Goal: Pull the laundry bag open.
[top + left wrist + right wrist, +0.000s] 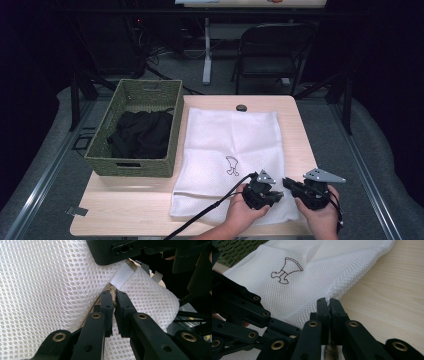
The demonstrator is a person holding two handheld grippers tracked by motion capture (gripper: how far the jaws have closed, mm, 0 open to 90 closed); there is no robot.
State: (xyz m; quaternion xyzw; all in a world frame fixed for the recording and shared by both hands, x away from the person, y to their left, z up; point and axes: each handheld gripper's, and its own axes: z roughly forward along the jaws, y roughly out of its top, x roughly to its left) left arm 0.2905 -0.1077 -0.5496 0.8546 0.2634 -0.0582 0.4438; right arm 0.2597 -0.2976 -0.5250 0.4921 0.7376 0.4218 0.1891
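A white mesh bag point(225, 140) with a small dark emblem point(285, 270) lies flat on the table. Both grippers meet at its near right corner. My left gripper point(278, 194) points right, and in its own view the jaws point(113, 293) are shut on a tan piece at the edge of the mesh bag point(50, 290), just below a white fabric tab point(122, 276). My right gripper point(287, 182) points left, facing it. In its own view the jaws point(329, 301) are shut at the border of the mesh bag point(312, 272), with a tan ribbed strip between them.
A green woven basket point(177, 125) holding black cloth point(140, 134) stands at the table's left. A small dark object point(242, 107) lies near the far edge. Bare wood point(125, 205) shows at the front left, and a folding chair point(275, 50) stands beyond the table.
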